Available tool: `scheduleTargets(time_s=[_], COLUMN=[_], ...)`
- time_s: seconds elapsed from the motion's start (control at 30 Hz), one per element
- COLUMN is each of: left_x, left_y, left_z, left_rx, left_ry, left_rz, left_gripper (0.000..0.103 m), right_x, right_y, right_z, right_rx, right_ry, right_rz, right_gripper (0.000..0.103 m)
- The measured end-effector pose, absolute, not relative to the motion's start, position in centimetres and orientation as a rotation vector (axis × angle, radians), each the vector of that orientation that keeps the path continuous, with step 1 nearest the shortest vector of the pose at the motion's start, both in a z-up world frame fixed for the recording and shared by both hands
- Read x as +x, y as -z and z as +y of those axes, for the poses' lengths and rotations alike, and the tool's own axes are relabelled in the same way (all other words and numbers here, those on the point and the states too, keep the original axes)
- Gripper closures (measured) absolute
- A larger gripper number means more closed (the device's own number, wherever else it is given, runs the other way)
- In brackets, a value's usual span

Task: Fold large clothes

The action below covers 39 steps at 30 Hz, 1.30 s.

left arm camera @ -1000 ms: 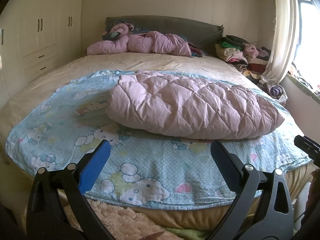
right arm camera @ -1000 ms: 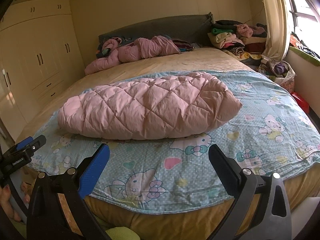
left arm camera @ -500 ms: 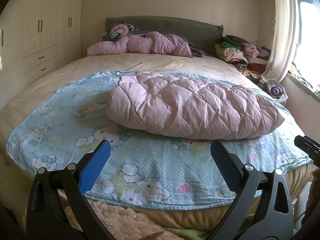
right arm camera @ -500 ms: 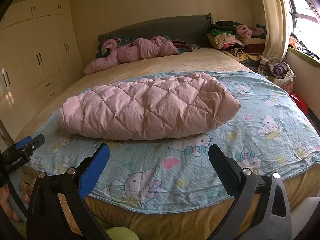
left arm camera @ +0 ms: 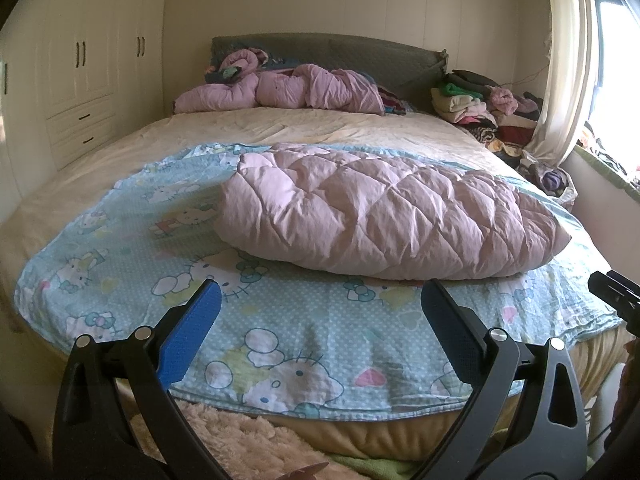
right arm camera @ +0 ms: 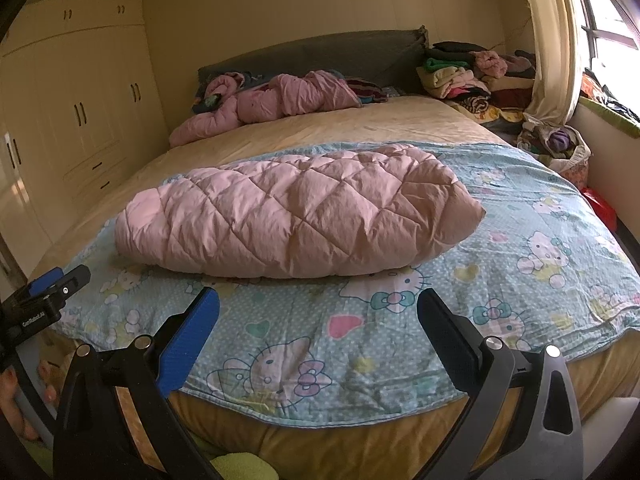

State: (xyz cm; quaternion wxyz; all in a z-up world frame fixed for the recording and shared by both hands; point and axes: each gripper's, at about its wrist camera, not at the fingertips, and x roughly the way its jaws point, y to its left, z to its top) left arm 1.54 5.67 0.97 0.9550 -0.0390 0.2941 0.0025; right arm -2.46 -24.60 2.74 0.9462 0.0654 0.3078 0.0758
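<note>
At the foot of the bed: I hold both grippers above the near mattress edge, touching nothing.
Left gripper [left arm camera: 320, 308]: fingers spread wide, empty.
Right gripper [right arm camera: 318, 312]: fingers spread wide, empty.
Pink quilted coat [right arm camera: 296, 216]: folded into a puffy bundle, lying across the blue cartoon-cat sheet [right arm camera: 540, 264], just beyond both grippers.
Headboard end: another pink garment [left arm camera: 288, 90], crumpled, well apart.

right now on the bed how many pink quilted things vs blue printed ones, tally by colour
Pink: 2, the folded pink quilted puffer garment mid-bed and the crumpled pink padded garment by the headboard.
Blue: 1, the light blue cartoon-cat printed sheet spread under the folded one.
Total: 3.
The clothes heaped beside the bed are not counted.
</note>
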Motion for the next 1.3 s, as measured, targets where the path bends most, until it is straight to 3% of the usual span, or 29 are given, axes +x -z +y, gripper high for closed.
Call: scheduleTargets(time_s=[0.97, 1.17, 1.3], left_x=[2.9, 5.5, 8.7], left_y=[0.7, 1.4, 2.4], left_z=[8.3, 15.5, 25.5], left_rx=[-0.088, -0.15, -0.202], left_ry=[-0.065, -0.182, -0.403], left_rz=[0.675, 0.709, 0.729], left_gripper=[0.009, 0.009, 0.009], right_x=[-3.2, -6.6, -10.9], right_y=[0.0, 1.7, 5.5], right_z=[-28.3, -37.2, -48.2], right_rx=[0.138, 0.244, 0.318], right_ry=[-0.028, 0.247, 0.631], right_rz=[0.719, 0.729, 0.758], right_gripper=[0.004, 0.004, 0.004])
